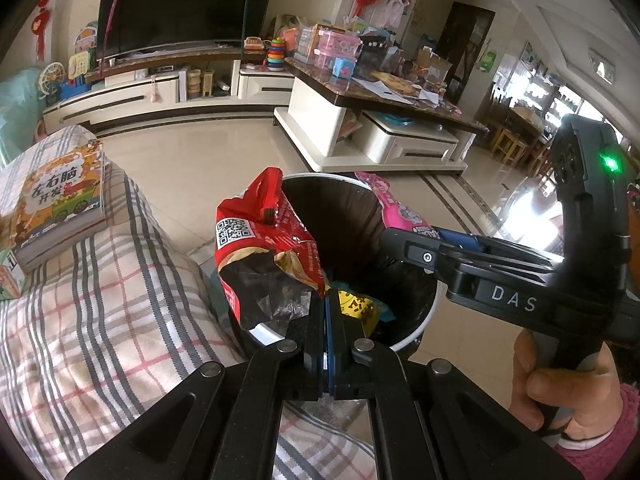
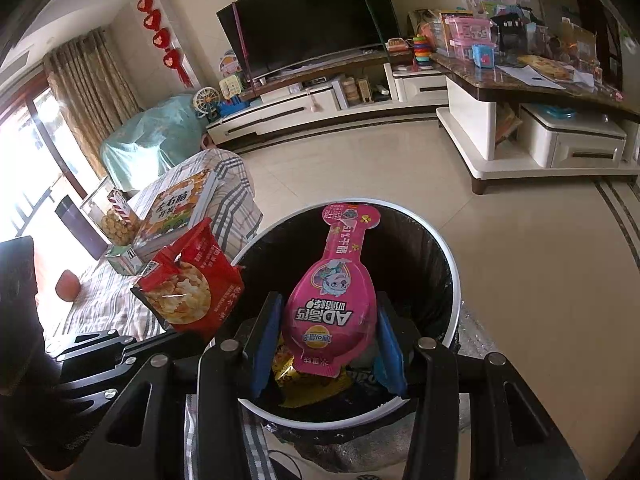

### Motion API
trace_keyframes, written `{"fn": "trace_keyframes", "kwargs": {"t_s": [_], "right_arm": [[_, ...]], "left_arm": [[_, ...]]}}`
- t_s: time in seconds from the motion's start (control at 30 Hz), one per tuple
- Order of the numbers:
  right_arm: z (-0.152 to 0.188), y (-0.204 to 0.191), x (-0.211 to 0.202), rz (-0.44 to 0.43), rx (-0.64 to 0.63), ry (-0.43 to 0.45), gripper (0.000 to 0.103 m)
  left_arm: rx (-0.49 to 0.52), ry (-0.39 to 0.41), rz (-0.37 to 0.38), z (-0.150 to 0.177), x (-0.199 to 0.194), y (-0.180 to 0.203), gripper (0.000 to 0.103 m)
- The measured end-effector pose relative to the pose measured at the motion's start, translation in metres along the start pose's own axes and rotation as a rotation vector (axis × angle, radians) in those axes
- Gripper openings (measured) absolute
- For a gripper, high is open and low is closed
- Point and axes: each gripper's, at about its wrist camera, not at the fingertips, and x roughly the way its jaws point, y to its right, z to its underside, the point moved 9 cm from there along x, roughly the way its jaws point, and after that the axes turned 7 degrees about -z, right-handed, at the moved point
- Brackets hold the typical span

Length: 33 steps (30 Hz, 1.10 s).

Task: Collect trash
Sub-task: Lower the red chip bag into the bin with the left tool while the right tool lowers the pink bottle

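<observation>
A crumpled red snack bag [image 1: 260,248] hangs over the left edge of a black-lined trash bin with a white rim [image 1: 430,316], and my left gripper [image 1: 326,320] is shut on the bag's lower corner. From the right, my right gripper [image 1: 400,240] reaches over the bin. In the right wrist view it [image 2: 326,344] is shut on a pink paddle-shaped snack wrapper [image 2: 332,300], held upright between the blue pads [image 2: 264,344] above the bin's rim [image 2: 452,272]. The red bag [image 2: 188,292] shows at left. Yellow wrappers [image 2: 304,384] lie inside the bin.
A plaid-covered seat [image 1: 100,320] beside the bin carries a children's book [image 1: 60,200] and a snack tin [image 2: 116,216]. A cluttered coffee table [image 1: 360,92] and a TV stand [image 1: 160,92] stand across the tiled floor [image 2: 520,280]. A person's hand [image 1: 560,392] grips the right handle.
</observation>
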Motion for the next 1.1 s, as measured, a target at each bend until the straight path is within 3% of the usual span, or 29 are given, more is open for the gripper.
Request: {"fn": "trace_keyframes", "kwargs": {"t_s": [1.1], "right_arm": [[0.000, 0.010, 0.006, 0.009, 0.016, -0.014, 0.046]], "left_arm": [[0.007, -0.019, -0.011, -0.004, 0.011, 0.003, 0.000]]}}
